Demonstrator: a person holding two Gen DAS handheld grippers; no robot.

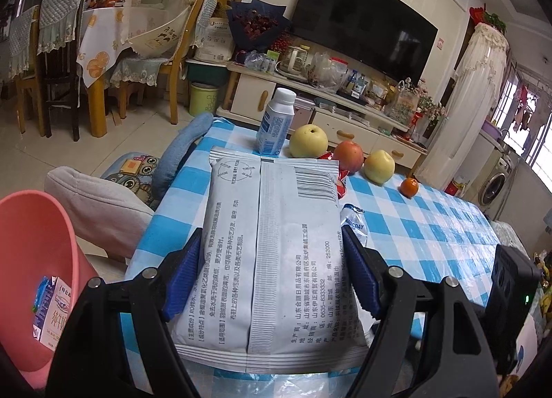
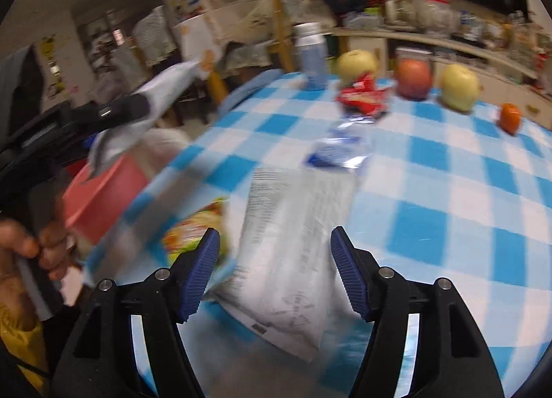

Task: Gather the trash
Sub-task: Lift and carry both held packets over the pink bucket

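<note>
Gripped between my left tongs [image 1: 272,280] is a grey packet [image 1: 269,242], printed back up, the blue pads [image 1: 183,280] pressed on both of its long edges. It hangs over the near edge of the checked table [image 1: 431,225]. Left of that table, lower down, stands the pink bin [image 1: 34,260] with a milk carton [image 1: 51,308] already inside.

My right tongs [image 2: 276,270] stand wide open, holding nothing; a second grey packet [image 2: 293,253] lies flat on the table between their fingers, neither pad touching it as far as the blur lets me judge. Just left of it lies a yellow-green wrapper [image 2: 193,229] at the table's edge.

Further along the table from that packet lie a clear blue-printed wrapper [image 2: 341,153] and then a red wrapper [image 2: 362,94]. At the table's far edge stand a white bottle [image 1: 276,122], two yellow apples [image 1: 308,141], a red apple [image 1: 349,157] between them, and a small orange [image 1: 409,186] on the right. In the right view the left tongs show off the table's left side, above the bin, packet in their grip.
</note>
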